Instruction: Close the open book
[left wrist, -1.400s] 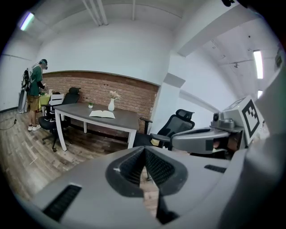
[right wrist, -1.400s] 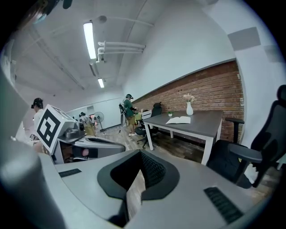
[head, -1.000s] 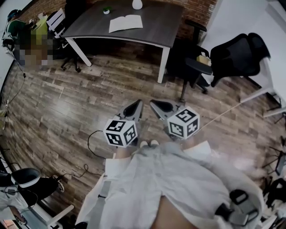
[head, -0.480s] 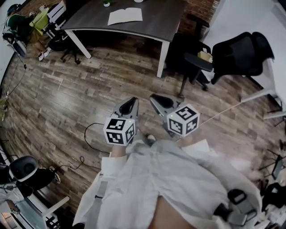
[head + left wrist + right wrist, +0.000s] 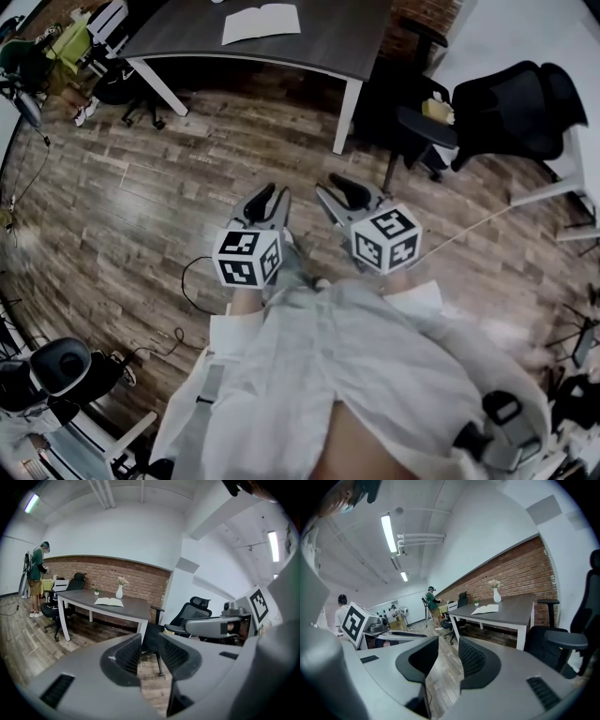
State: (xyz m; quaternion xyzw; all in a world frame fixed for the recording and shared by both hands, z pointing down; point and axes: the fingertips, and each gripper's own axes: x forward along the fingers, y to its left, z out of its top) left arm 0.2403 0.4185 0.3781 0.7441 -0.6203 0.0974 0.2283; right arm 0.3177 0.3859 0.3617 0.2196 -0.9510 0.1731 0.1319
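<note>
An open book (image 5: 261,22) lies flat on a dark grey table (image 5: 347,42) at the far end of the room, several steps ahead. It also shows in the left gripper view as the book (image 5: 108,602) and in the right gripper view as the book (image 5: 485,609). My left gripper (image 5: 269,200) and right gripper (image 5: 337,192) are held side by side above the wood floor, pointing towards the table and far from it. The jaws of both have just been opening, and each pair stands apart with nothing between them.
A white vase (image 5: 119,592) and a small plant (image 5: 96,592) stand behind the book. Black office chairs (image 5: 511,108) are to the right of the table, one (image 5: 422,127) beside its leg. A person (image 5: 35,573) stands far left. A cable (image 5: 192,291) lies on the floor.
Both grippers' jaws were together and now stand apart. Both grippers have moved forward towards the table, which has slid towards the top edge of the head view.
</note>
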